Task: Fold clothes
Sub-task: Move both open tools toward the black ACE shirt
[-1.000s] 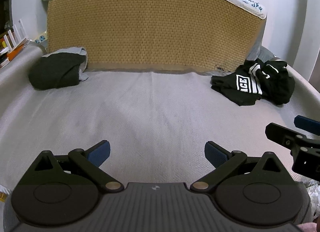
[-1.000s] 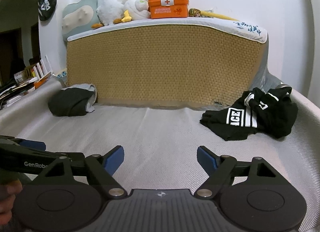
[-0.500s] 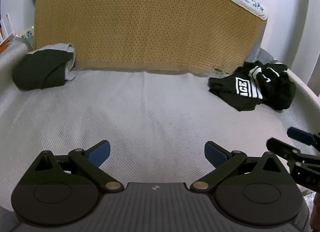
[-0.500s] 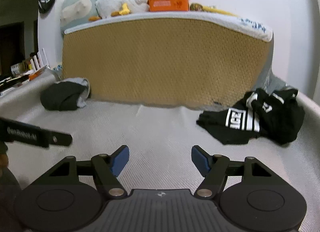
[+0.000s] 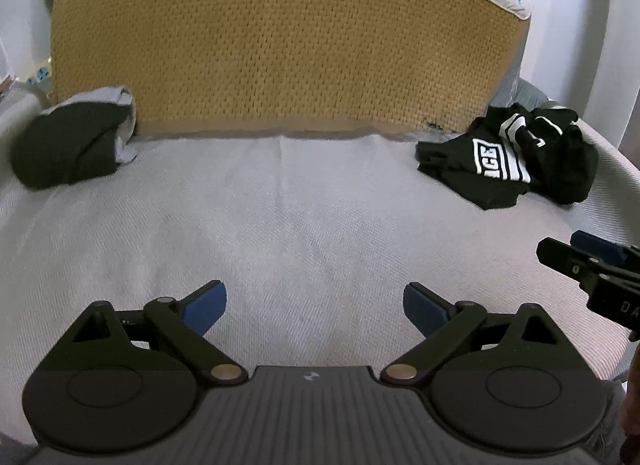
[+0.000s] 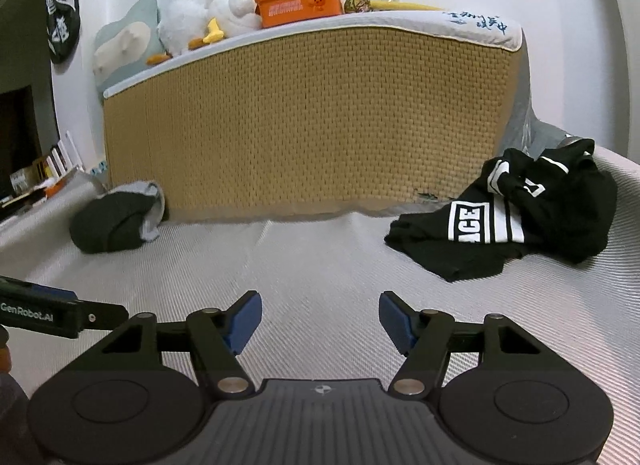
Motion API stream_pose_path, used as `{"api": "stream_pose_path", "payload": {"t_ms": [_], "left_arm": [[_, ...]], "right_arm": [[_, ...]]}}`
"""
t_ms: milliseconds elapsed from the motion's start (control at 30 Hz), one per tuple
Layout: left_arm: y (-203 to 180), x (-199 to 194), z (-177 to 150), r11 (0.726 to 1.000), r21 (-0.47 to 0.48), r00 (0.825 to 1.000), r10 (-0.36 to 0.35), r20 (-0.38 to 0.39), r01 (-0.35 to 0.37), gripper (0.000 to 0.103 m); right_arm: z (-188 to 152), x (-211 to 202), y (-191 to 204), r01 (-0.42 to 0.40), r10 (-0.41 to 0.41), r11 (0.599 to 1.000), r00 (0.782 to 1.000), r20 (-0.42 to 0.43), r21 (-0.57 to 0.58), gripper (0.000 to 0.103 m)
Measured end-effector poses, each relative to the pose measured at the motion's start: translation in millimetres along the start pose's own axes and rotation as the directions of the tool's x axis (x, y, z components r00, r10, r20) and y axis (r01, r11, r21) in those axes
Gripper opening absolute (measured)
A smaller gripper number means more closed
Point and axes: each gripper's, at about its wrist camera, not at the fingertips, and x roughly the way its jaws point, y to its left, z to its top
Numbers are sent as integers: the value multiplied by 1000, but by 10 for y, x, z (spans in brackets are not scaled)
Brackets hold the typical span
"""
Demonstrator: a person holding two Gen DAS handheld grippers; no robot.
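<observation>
Right tool (image 6: 320, 319) closing on nothing over grey bedsheet (image 6: 320, 265), black printed garment (image 6: 516, 217) crumpled far right

A black garment with white stripes and white block lettering (image 6: 508, 217) lies crumpled in a loose heap at the right of the frame, on the pale textured bed cover. Its printed panel faces up and reads partly as "ACE"; one flat corner spreads toward the middle, while the bulkier folds bunch at the far right. A second dark garment with a light grey lining (image 6: 116, 217) sits at the left, rolled into a compact bundle, its grey edge showing along the top and right side.
</observation>
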Motion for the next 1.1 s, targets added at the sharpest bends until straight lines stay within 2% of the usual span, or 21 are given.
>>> {"api": "stream_pose_path", "payload": {"t_ms": [167, 300, 633, 900, 1000, 1100], "left_arm": [[-99, 74, 74, 1000, 17, 1000, -25, 20, 24, 96], [-180, 167, 117, 998, 9, 998, -57, 18, 57, 87], [-449, 328, 211, 995, 55, 996, -90, 28, 88, 86], [-722, 538, 218, 987, 100, 992, -125, 13, 123, 80], [-741, 641, 224, 984, 45, 985, -173, 6, 172, 79], [-767, 747, 217, 982, 10, 982, -190, -5, 190, 76]], "right_arm": [[16, 30, -112, 14, -14, 1000, 1000, 24, 16, 69], [23, 42, -240, 27, -29, 998, 999, 35, 56, 67], [-100, -2, -587, 98, -104, 990, 993, 55, 106, 67], [-277, 35, -794, 133, -140, 980, 989, 39, 148, 67], [-344, 37, -819, 175, -182, 978, 982, 51, 115, 67], [-402, 61, -859, 193, -199, 975, 979, 45, 111, 67]]}}
